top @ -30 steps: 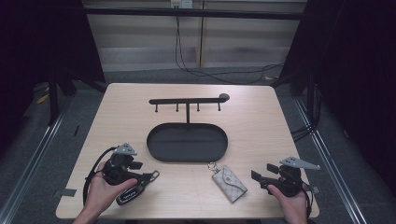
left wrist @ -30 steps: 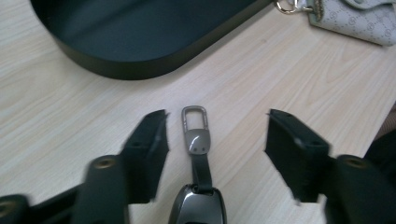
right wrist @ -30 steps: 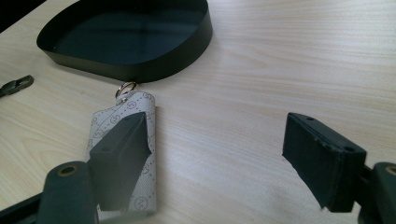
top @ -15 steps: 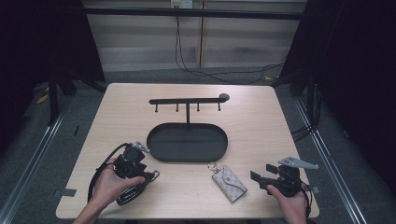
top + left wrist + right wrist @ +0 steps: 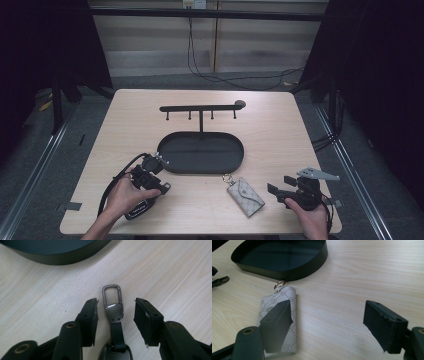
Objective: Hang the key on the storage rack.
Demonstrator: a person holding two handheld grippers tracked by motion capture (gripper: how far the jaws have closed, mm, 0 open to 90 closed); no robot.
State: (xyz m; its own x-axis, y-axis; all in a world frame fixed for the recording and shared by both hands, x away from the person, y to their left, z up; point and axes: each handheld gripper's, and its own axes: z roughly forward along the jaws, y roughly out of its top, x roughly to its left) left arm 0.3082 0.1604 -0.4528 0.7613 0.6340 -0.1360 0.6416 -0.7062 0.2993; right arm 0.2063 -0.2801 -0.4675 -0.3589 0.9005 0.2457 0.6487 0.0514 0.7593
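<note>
Left tongs (image 5: 116, 315): spread, straddling key fob (image 5: 113, 312) on desk (image 5: 175, 272). Right tongs (image 5: 332, 325): spread, beside pouch (image 5: 278, 315). Risk: fob's smooth metal clip may slip from the pads.

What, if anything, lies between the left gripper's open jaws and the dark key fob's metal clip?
Nothing visible: the left gripper already straddles the grey metal clip, bare light wooden table either side.

Setting: lab recording bay. Pale wooden desk (image 5: 280, 130) ringed by black curtains (image 5: 380, 75), metal floor rails (image 5: 35, 165), loose cables (image 5: 240, 80) on grey floor beyond.
</note>
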